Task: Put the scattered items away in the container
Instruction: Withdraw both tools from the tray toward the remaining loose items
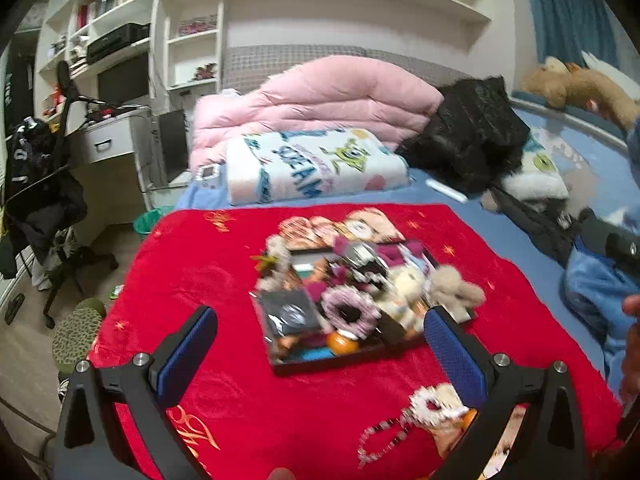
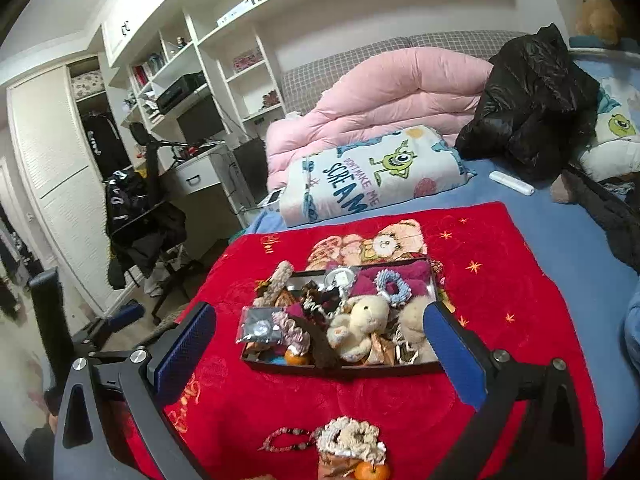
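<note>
On the bed's red blanket (image 2: 500, 280), the tray (image 2: 340, 370) ahead of both grippers' released, empty fingers (image 2: 186, 354) is heaped, so adding the scrunchie (image 2: 352, 438) below them risks spilling the plush toy (image 2: 360, 326).

I've got both wrist cameras looking forward and down over the bed, fairly near; each shares the tray (image 1: 340, 360) (image 2: 344, 370) on the red blanket (image 1: 208, 272) (image 2: 500, 280), the right from farther right.

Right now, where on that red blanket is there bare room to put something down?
Bare red blanket lies right of the tray, and between the tray and the cream scrunchie and bead bracelet. The tray itself is crowded.
</note>
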